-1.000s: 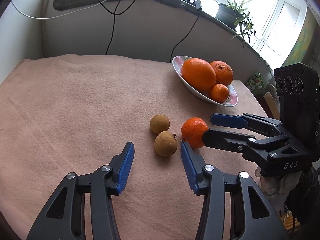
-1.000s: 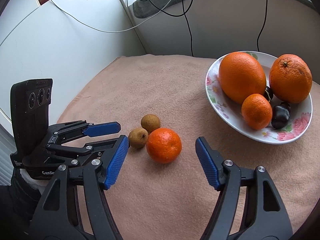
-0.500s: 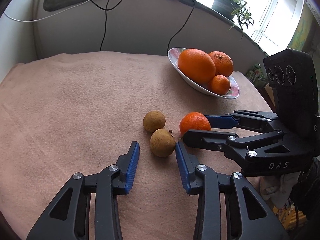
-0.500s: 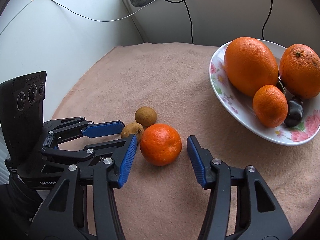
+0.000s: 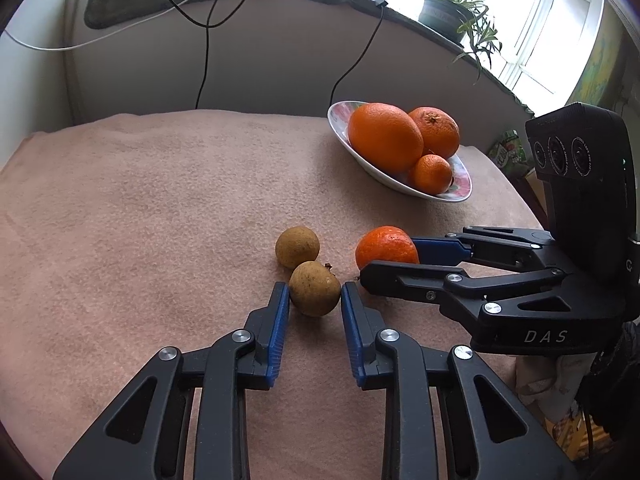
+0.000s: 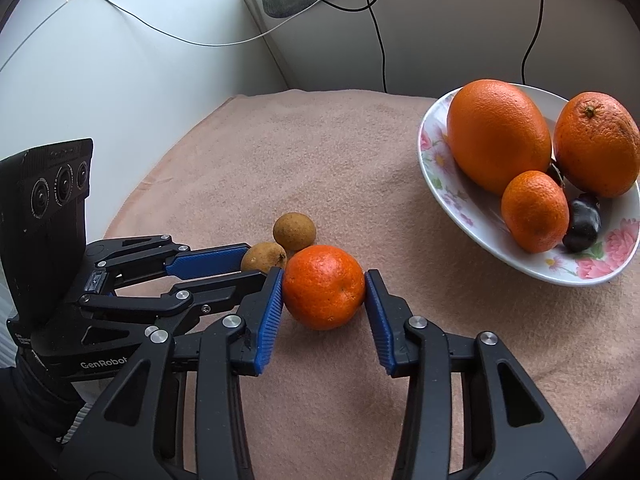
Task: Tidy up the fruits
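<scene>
On the pink cloth, a small brown fruit [image 5: 312, 280] sits between the blue pads of my left gripper [image 5: 315, 294], which is shut on it. A second brown fruit [image 5: 297, 247] lies just behind, touching it. To the right, a tangerine [image 6: 323, 298] rests on the cloth between the pads of my right gripper [image 6: 324, 276]. Its jaws are closing and both pads touch the tangerine's sides. The two grippers stand side by side, their near fingers almost touching. A flowered bowl [image 6: 436, 184] stands at the far right.
The bowl holds a large orange [image 6: 498, 136], a second orange [image 6: 596, 144], a small tangerine [image 6: 534, 210] and dark plums [image 6: 582, 222]. Black cables [image 5: 206, 60] hang down the wall behind. The cloth's edge [image 5: 516, 196] drops off just past the bowl.
Both grippers have narrowed from wide apart. The left pads now press the near brown fruit, and the right pads have come in against the tangerine. Both edged slightly forward.
</scene>
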A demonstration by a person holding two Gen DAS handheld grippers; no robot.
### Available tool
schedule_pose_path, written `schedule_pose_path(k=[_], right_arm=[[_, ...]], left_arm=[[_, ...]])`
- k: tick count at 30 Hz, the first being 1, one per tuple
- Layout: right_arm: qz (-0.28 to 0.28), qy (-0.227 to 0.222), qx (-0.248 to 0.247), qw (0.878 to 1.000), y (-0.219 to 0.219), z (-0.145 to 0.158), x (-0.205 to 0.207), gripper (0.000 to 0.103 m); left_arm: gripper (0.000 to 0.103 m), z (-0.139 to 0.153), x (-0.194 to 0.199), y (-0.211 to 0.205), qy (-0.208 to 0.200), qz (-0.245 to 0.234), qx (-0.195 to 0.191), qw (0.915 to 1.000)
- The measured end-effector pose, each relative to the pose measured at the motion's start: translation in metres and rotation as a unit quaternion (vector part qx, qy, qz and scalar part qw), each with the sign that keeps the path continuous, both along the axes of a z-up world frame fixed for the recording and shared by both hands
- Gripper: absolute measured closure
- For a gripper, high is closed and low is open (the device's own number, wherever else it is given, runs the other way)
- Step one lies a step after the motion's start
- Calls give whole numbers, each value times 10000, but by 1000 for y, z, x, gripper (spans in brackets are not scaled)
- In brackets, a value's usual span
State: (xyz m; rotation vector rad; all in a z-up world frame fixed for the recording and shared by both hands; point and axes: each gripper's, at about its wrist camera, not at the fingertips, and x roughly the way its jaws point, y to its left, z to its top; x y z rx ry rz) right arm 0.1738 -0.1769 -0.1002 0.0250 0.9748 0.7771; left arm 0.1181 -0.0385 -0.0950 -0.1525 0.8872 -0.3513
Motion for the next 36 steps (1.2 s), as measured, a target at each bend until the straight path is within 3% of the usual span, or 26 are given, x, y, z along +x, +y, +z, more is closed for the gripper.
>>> schedule_pose_path(k=[22,36], right_arm=[[-806,-671,112,9944,-71,45,-14,61],[-1178,-852,142,9893,-98,56,-8,61]], left_arm=[[79,38,8,-11,-387,-92,-140,9991],[79,60,27,-36,-687,-244,-132,9973]])
